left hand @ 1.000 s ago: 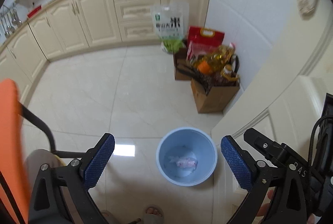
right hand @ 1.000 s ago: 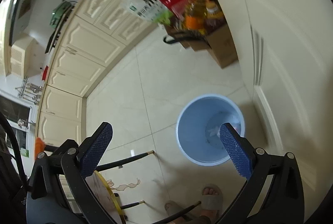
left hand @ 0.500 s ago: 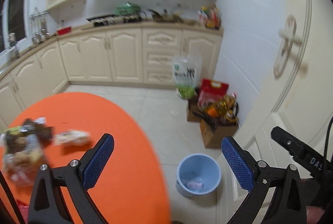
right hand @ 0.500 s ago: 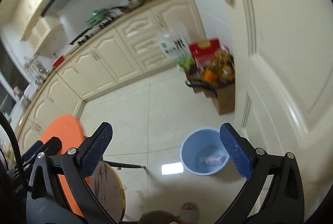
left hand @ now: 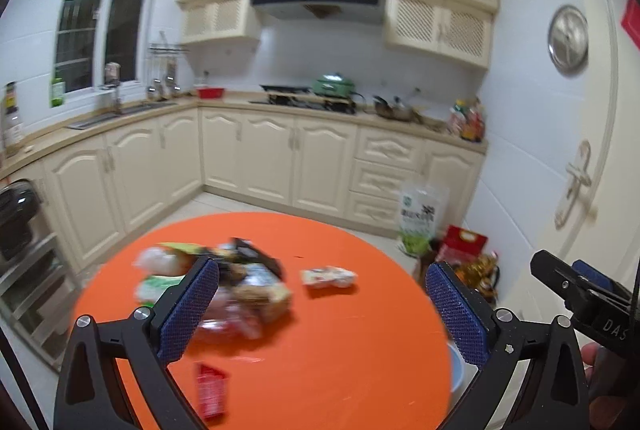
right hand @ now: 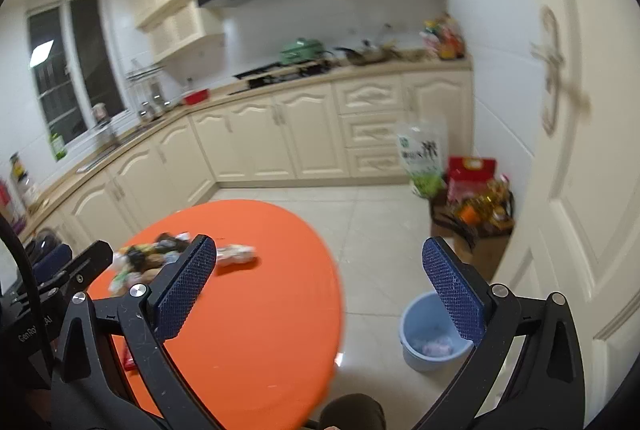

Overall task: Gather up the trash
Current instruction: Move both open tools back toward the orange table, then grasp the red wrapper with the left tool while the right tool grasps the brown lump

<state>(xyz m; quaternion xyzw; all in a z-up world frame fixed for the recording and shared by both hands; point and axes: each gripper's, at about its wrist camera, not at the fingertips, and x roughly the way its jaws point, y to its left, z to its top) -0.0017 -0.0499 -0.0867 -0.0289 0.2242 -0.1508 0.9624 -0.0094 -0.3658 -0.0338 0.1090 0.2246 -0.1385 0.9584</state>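
Note:
A round orange table [left hand: 320,342] [right hand: 256,310] carries a blurred pile of wrappers and snack bags [left hand: 236,290] [right hand: 148,258]. A single white wrapper [left hand: 328,276] [right hand: 236,254] lies to the right of the pile, and a small red packet [left hand: 211,394] lies near the front edge. A light blue bin [right hand: 434,332] with crumpled trash inside stands on the floor right of the table; its rim [left hand: 456,370] peeks past the table edge. My left gripper [left hand: 322,310] is open and empty above the table. My right gripper [right hand: 320,290] is open and empty, between table and bin.
Cream kitchen cabinets [left hand: 280,158] run along the back and left walls. A cardboard box of groceries [right hand: 472,230] and bags [right hand: 424,158] stand on the floor by a white door [right hand: 580,150]. A person's knee [right hand: 352,410] shows at the bottom.
Both grippers have swung up from looking down into the bin to facing the table and kitchen. The table and its trash pile have come into view. Both stay open.

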